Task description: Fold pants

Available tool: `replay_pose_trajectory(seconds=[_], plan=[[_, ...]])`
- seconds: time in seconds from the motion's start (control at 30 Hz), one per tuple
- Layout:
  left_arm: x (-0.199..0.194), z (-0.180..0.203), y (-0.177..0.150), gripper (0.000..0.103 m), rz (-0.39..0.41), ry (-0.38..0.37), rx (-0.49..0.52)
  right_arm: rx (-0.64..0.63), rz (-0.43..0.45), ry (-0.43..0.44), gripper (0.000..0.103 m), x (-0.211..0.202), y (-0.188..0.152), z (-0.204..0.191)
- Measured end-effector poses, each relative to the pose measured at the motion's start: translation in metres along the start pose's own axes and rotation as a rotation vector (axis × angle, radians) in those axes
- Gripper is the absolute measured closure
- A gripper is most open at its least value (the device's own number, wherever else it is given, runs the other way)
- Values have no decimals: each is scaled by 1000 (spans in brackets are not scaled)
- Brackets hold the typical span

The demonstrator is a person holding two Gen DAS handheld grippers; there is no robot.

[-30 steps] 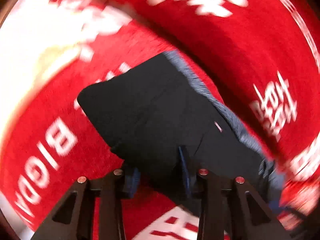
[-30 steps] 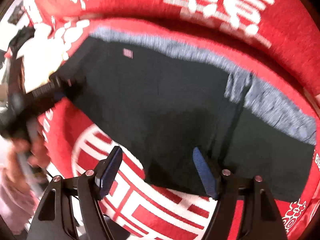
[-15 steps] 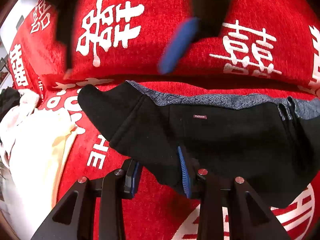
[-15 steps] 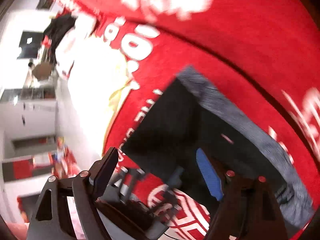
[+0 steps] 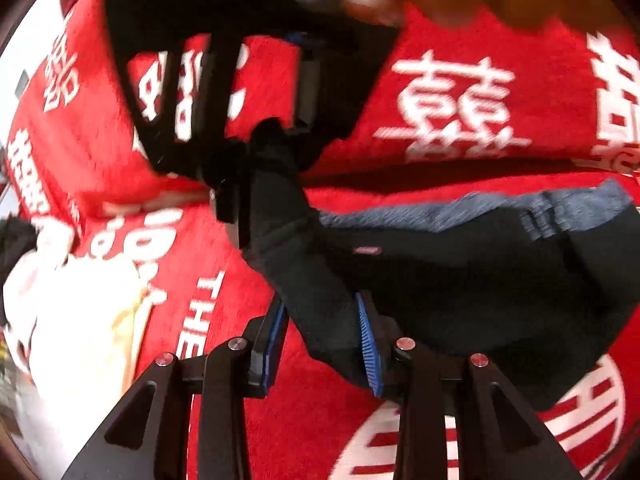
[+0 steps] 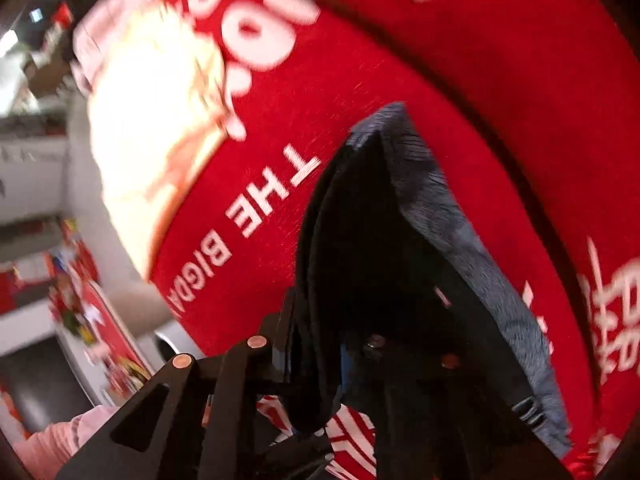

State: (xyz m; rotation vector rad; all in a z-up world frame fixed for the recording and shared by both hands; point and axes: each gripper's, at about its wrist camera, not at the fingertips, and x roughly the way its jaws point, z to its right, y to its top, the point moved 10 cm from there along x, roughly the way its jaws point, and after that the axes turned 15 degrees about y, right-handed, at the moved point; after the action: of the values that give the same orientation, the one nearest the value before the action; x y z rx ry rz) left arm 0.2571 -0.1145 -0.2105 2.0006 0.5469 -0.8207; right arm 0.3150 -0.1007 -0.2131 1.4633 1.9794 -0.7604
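Black pants (image 5: 460, 288) lengthwise rightward, both grippers' jaws pinching their left edge.

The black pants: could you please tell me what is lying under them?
Under the black pants lies a red cloth with white lettering, showing on all sides. Its print directly beneath the fabric is covered, so nothing more can be told there.

Both fisheye views bend hard toward dark, vignetted corners, and motion blur smears the white lettering on the red cloth (image 5: 460, 32), worst along the upper edges. The black pants (image 5: 460, 280) read as near-featureless shadow, with a dark band of shade beside them. A cream fabric pile (image 6: 152, 120) is blown out by glare.
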Motion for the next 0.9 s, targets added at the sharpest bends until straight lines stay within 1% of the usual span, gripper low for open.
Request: replay_pose_trajectory(seconds=[0.13, 0.23, 0.37, 0.43, 0.53, 0.6, 0.63, 0.73, 0.83, 0.87, 0.9], plan=[[-38, 20, 29, 67, 65, -46, 18, 39, 190, 160, 86, -58, -30, 8], [-75, 46, 53, 67, 114, -92, 48, 84, 349, 277, 85, -109, -66, 22], [-117, 91, 77, 67, 154, -164, 93, 107, 500, 330, 85, -164, -113, 45], [-136, 119, 84, 67, 163, -204, 123, 135, 580, 350, 85, -191, -146, 65], [-159, 165, 88, 67, 169, -258, 180, 188, 658, 371, 85, -214, -186, 92], [-167, 194, 83, 67, 177, -274, 231, 231, 710, 387, 85, -223, -218, 117], [-172, 215, 79, 67, 181, -282, 270, 249, 726, 394, 85, -224, -227, 126], [-175, 262, 64, 67, 178, -306, 346, 329, 777, 400, 85, -223, -269, 173], [-170, 303, 41, 67, 146, -310, 420, 406, 795, 400, 85, -207, -294, 213], [-165, 312, 35, 67, 132, -308, 440, 443, 796, 404, 85, -188, -297, 230], [-159, 322, 27, 67, 117, -304, 461, 463, 795, 406, 85, -180, -300, 240]])
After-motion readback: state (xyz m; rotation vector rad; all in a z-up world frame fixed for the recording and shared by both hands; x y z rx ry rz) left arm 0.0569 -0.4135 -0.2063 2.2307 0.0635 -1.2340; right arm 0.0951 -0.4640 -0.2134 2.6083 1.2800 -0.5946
